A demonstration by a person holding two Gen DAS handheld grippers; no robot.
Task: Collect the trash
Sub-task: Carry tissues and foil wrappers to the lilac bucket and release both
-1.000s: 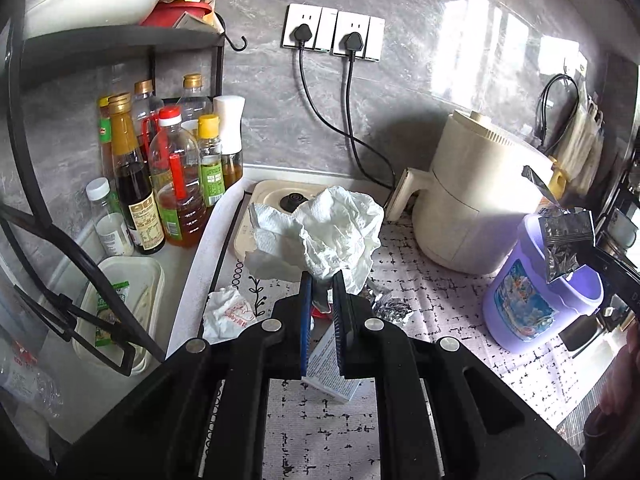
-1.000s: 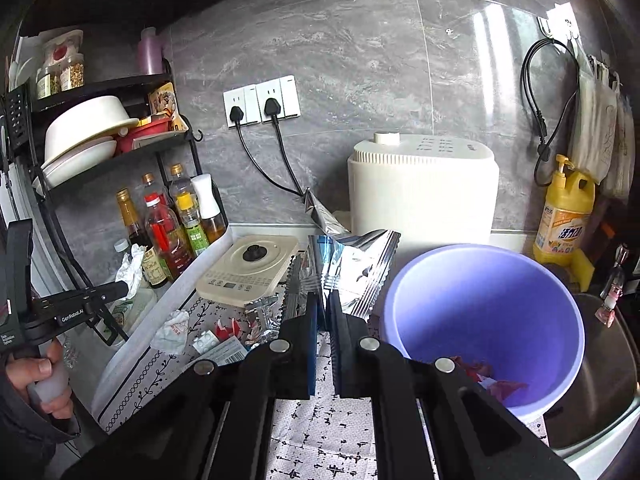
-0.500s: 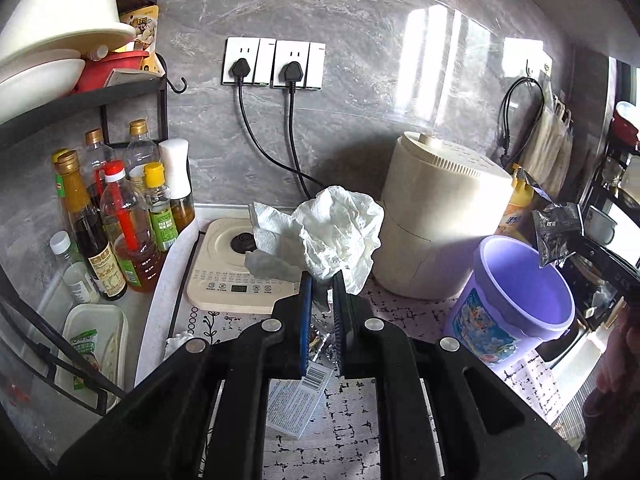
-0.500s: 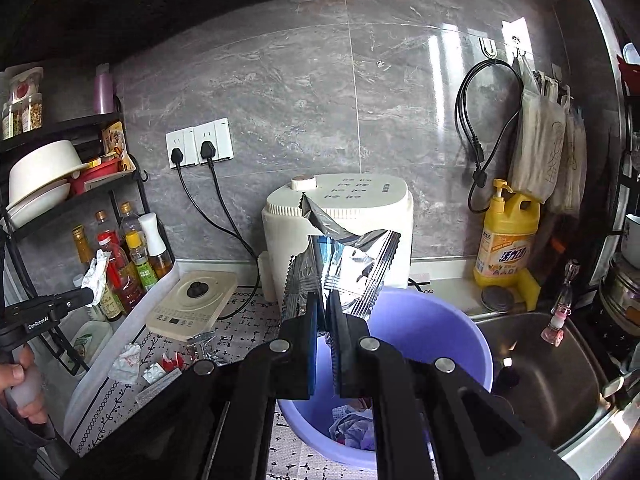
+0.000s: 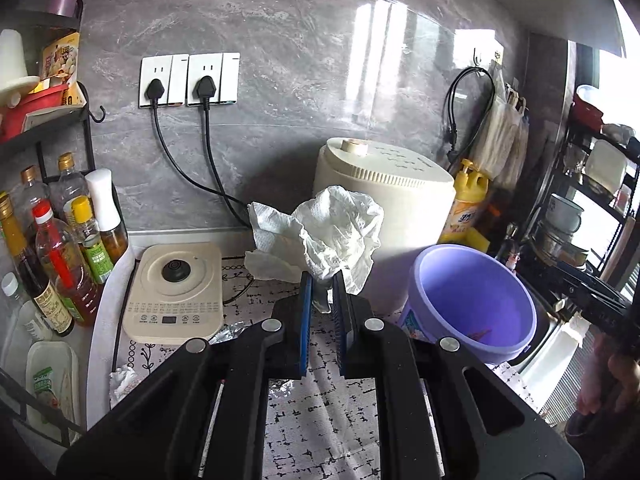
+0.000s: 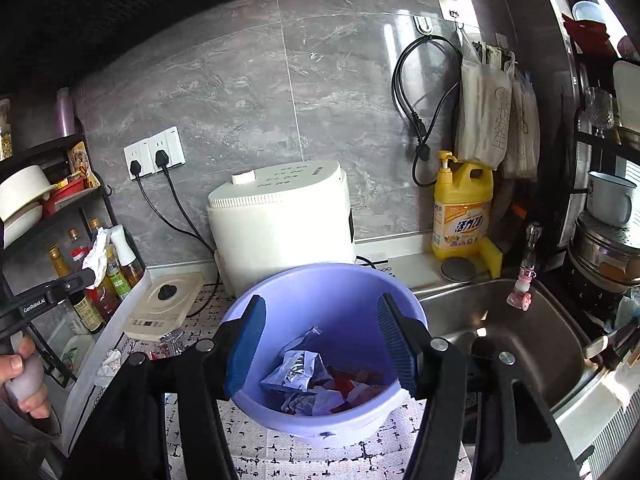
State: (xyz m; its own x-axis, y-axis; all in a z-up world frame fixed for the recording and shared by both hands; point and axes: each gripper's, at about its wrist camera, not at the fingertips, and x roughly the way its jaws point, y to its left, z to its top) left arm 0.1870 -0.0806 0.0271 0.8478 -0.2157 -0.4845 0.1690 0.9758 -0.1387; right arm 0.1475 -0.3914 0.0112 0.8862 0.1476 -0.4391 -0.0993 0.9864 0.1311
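The right tongs (image 6: pixel 320 340) just opened, dropping the foil wrapper (image 6: pixel 294 372) into the bucket (image 6: pixel 280 420).

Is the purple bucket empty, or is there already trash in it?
Not empty. The right wrist view shows the bucket upright on the counter with a silver foil wrapper and red and white scraps lying at its bottom.

Patterned counter mat (image 6: pixel 360 460) under purple bucket (image 6: pixel 280 300)
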